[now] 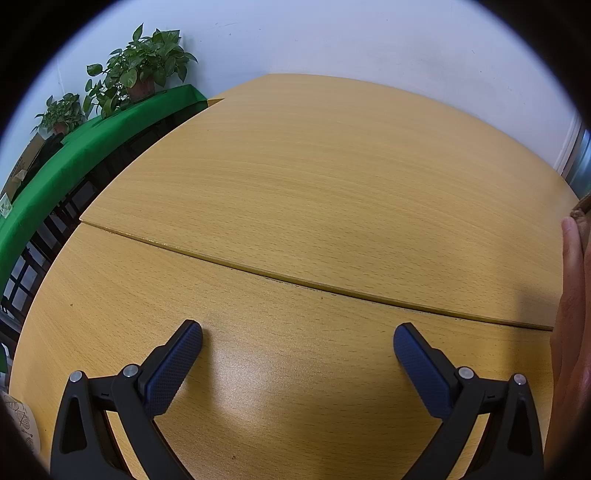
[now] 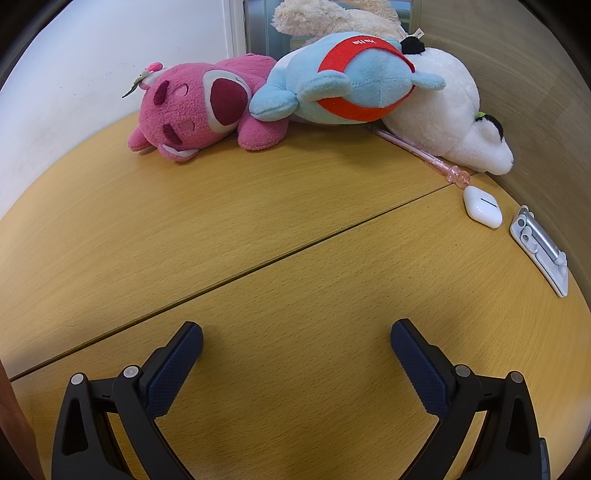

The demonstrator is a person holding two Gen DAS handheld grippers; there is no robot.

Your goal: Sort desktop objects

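Both tongs stood wide apart and held nothing: the left gripper (image 1: 298, 338) hung over bare table (image 1: 314, 192), and the right gripper (image 2: 296, 336) hung over the same wood, well short of the things to sort.

Taking the earbud case (image 2: 482, 211) as the mark: the pink pen (image 2: 424, 155) lay just behind it, its charm end almost touching the case; the white plush (image 2: 450, 122) lay behind that, seemingly resting on the pen's far part; the folded stand (image 2: 540, 248) lay just to the case's right; the blue plush (image 2: 343, 88) and pink plush (image 2: 199, 110) lay well to its left and back, pressed together.

The likely risks: pulling the pen might drag the white plush or knock the case, since all three crowded together. The smooth, rounded case could squirt out of the pads. Lifting one plush might tug its neighbour along.

A cream plush (image 2: 332, 14) behind the blue one was cut off by the frame. How much of the pen ran under the white plush could not be told. In the left view a hand (image 1: 570, 295) showed only at the edge.
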